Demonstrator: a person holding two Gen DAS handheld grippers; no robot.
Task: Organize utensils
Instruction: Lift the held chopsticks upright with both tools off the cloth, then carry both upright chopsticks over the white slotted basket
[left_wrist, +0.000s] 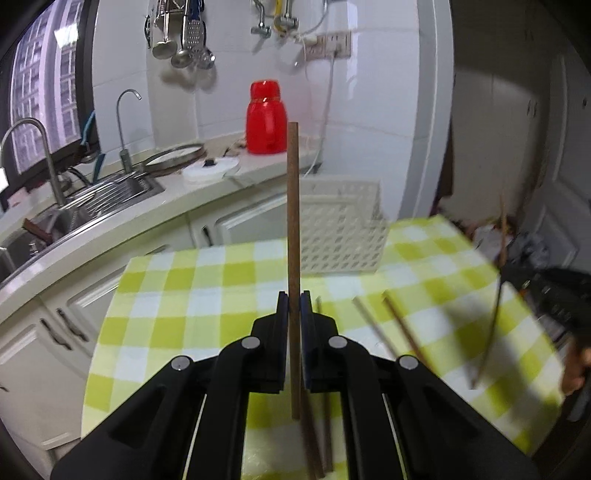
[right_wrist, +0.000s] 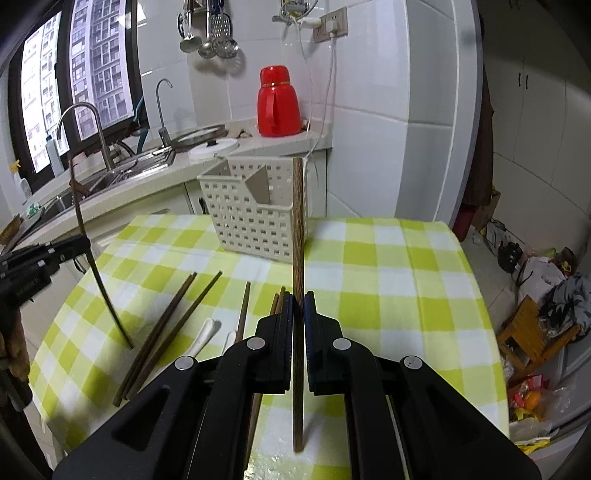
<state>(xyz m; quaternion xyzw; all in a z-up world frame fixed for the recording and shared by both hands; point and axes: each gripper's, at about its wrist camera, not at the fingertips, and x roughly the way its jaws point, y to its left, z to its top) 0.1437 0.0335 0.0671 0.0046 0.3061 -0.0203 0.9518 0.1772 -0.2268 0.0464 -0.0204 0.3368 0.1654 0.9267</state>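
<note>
While your left gripper pinches one chopstick upright, your right gripper clamps another before the basket.

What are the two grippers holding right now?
Left gripper: shut on an upright brown chopstick.
Right gripper: shut on an upright dark wooden chopstick.

Left tongs are closed tight on an upright chopstick, raised above the surface. Right tongs likewise clamp a second upright chopstick, level beside them, both pointing forward
</note>
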